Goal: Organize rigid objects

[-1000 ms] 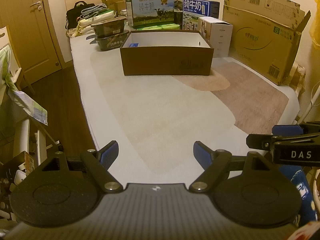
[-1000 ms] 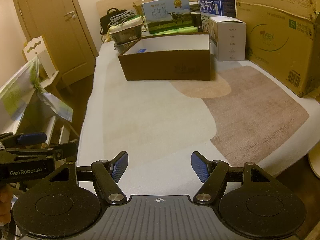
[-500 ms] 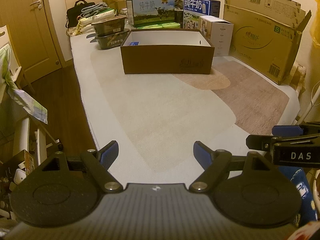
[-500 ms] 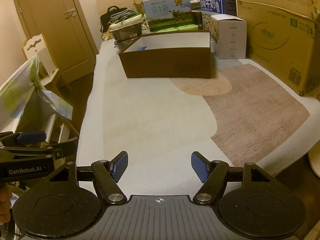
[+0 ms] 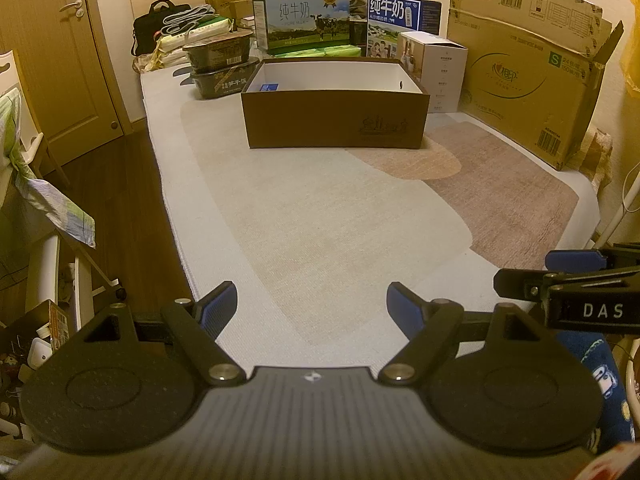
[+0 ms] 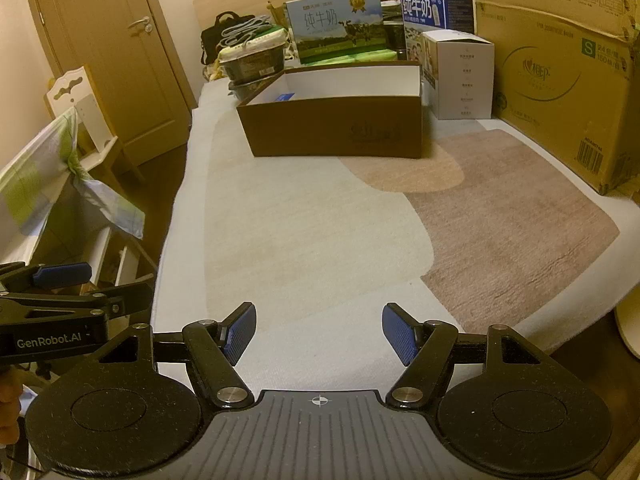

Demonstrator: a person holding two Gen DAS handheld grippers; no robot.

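Observation:
A brown open box (image 5: pixel 335 122) (image 6: pixel 336 132) with a white inside stands far ahead on the bed's mat. A small blue item (image 5: pixel 269 87) (image 6: pixel 285 97) lies in its back left corner. My left gripper (image 5: pixel 310 308) hangs open over the near edge of the mat, nothing between its blue pads. My right gripper (image 6: pixel 318 334) is likewise open and empty, well short of the box. Each gripper shows at the side of the other's view: the right one (image 5: pixel 576 276) and the left one (image 6: pixel 60 292).
Milk cartons (image 5: pixel 306 20), a white box (image 5: pixel 438 70), stacked dark trays (image 5: pixel 222 66) and a big cardboard carton (image 5: pixel 528 68) line the far and right sides. The bed's left edge drops to a wooden floor (image 5: pixel 120 200); a door (image 6: pixel 108 52) and a cloth-draped rack (image 6: pixel 60 184) stand left.

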